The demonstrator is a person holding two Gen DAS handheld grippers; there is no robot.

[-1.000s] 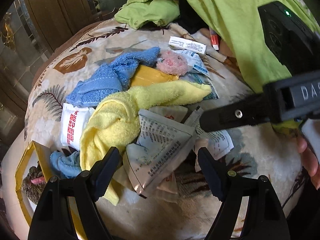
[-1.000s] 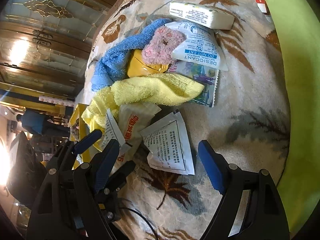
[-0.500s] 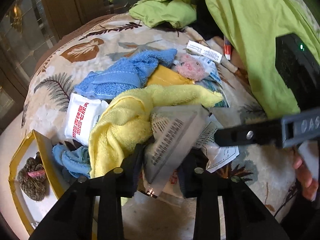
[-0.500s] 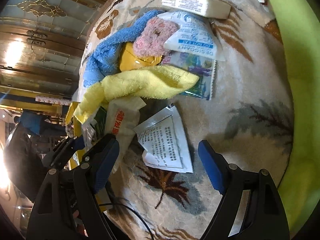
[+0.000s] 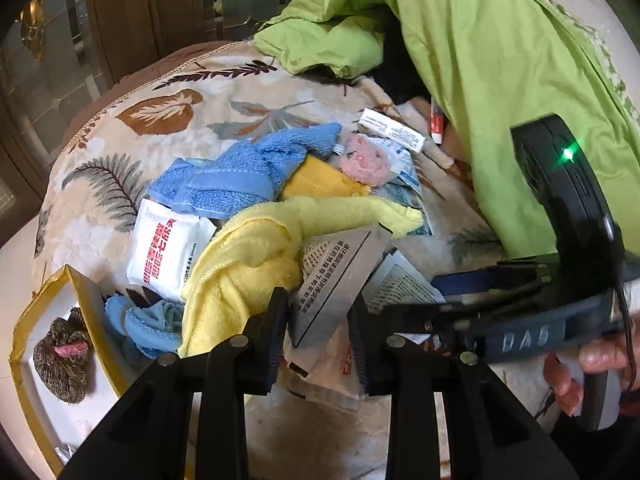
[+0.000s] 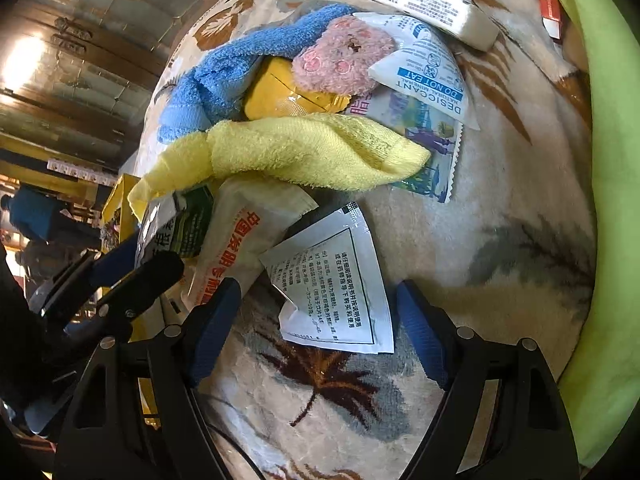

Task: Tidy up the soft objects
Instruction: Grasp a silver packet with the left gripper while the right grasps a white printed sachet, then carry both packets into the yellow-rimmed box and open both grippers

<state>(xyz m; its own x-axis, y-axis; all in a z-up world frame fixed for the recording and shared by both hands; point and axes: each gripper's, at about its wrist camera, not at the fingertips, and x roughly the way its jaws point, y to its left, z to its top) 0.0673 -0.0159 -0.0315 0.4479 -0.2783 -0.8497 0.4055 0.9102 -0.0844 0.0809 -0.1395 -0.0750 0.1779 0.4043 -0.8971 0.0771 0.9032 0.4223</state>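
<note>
**Two grippers over a heap of soft things, one pinching a sachet**

One flat silver foil sachet printed with black text (image 5: pixel 326 280) was pinched between the left gripper (image 5: pixel 320 338), whose black jaws had closed to a narrow gap on the packet's lower edge. The sachet stood tilted up out of the heap, which suggested it was being lifted clear so that the cloths underneath could be sorted.

Touching it on the left lay a crumpled pale yellow terry towel (image 5: pixel 256 256), its long end stretching right across the pile. Behind the towel sat a folded blue terry cloth (image 5: pixel 240 176), a shiny yellow plastic packet (image 5: pixel 320 180) and a small fluffy pink plush toy (image 5: pixel 362 158). A white pouch with red lettering (image 5: pixel 164 252) lay just beside the towel, and a small light blue cloth (image 5: pixel 148 326) was bunched at the corner of a yellow-rimmed white tray (image 5: pixel 86 312). That tray already held a dark knitted scrunchie (image 5: pixel 60 354), so it was probably the place for sorted items.

The right gripper (image 6: pixel 318 336), with blue-padded fingers, was spread wide and held nothing. It hovered over a second flat white sachet with black print (image 6: pixel 336 280) lying on the cream leaf-patterned blanket (image 6: pixel 500 200), likely lined up to take it next.

A white desiccant packet with blue print (image 6: pixel 424 68) lay beside the plush toy. A bright green fabric sheet (image 5: pixel 500 80) covered the right side.
</note>
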